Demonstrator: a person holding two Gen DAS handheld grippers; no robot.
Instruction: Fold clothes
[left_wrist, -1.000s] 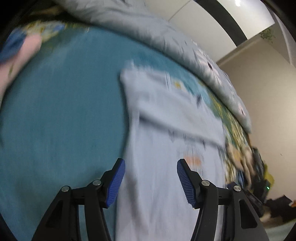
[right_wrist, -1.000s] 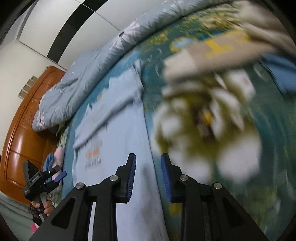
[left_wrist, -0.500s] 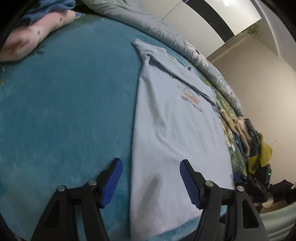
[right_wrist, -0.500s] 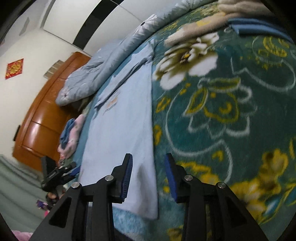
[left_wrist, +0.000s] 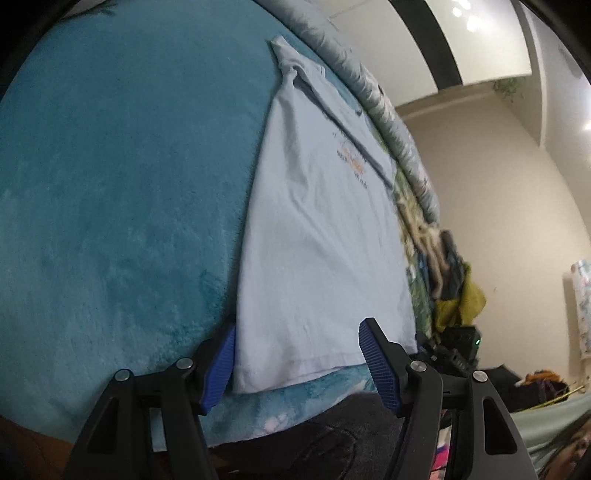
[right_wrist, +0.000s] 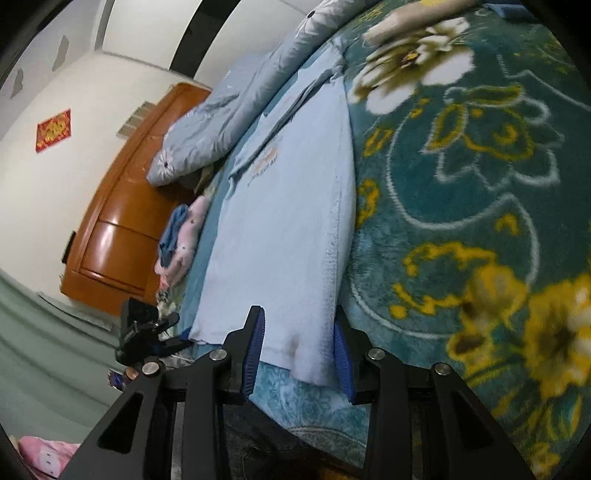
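A: Item: pale blue T-shirt (left_wrist: 317, 236), flat on teal blanket (left_wrist: 110, 184); long axis runs away, hem nearest, collar far.
B: Left gripper (left_wrist: 297, 363): jaws wide, astride hem corner. Right gripper (right_wrist: 299, 349): narrower, open, astride opposite corner.

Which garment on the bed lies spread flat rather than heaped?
The light-blue T-shirt; the pink-and-blue clothes lie heaped beside the wooden headboard.

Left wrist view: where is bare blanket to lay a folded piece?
Free: the plain teal blanket left of the light blue T-shirt. Crowded: the clothes pile right of the shirt, and the grey quilt along the far edge.
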